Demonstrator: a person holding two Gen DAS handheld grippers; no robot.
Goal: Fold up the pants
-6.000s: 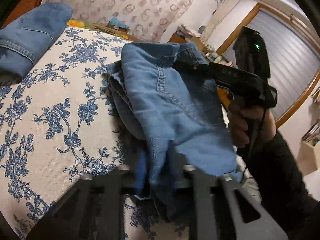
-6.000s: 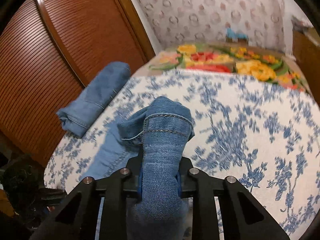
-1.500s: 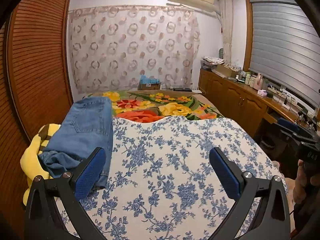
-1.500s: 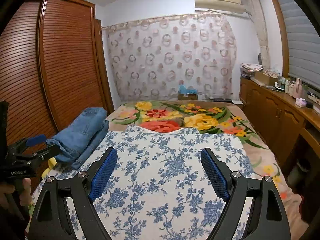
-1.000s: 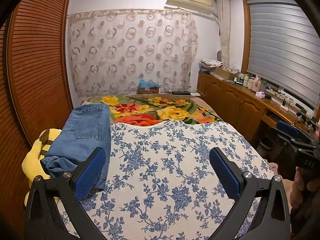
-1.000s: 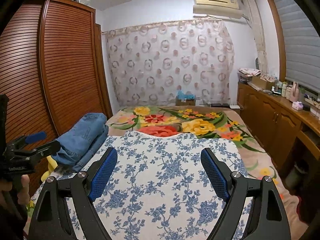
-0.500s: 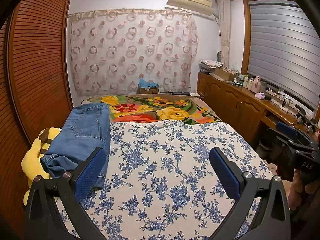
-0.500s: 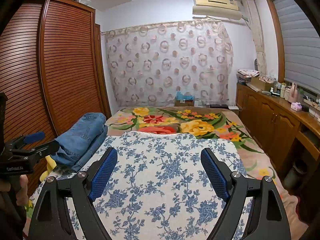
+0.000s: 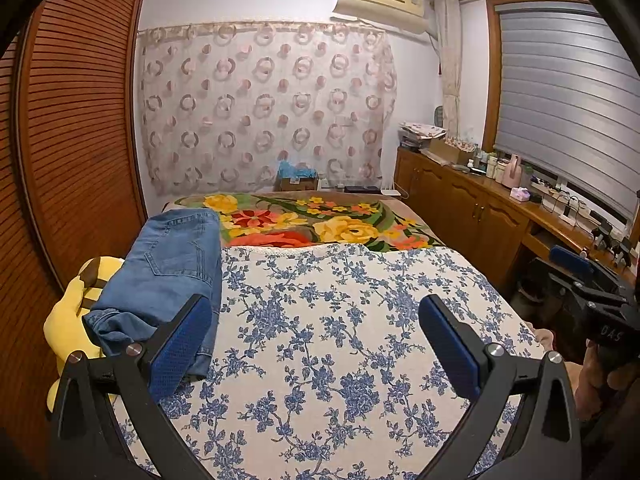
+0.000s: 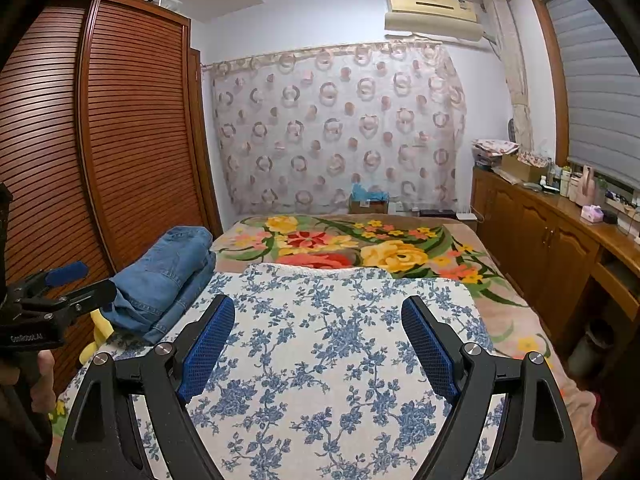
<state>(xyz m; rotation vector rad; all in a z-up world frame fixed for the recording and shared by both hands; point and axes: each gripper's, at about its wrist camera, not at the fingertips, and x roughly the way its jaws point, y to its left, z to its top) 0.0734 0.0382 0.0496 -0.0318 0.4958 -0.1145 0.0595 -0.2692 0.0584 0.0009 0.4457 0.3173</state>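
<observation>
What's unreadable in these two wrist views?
- Folded jeans: near end hidden behind the left hand-held gripper finger, left wrist view.
- Yellow plush toy: mostly covered by the jeans, both views.
- Bottles on the counter: too small to identify, right wrist view.

Before me lies a bed under a blue-flowered white cover (image 9: 340,340), with a bright floral blanket (image 9: 320,224) beyond it. A yellow plush toy (image 9: 68,320) sits at its left edge beside the slatted wooden wardrobe (image 10: 100,140). A ring-patterned curtain (image 9: 264,108) hangs behind, an air conditioner (image 10: 434,10) above.
</observation>
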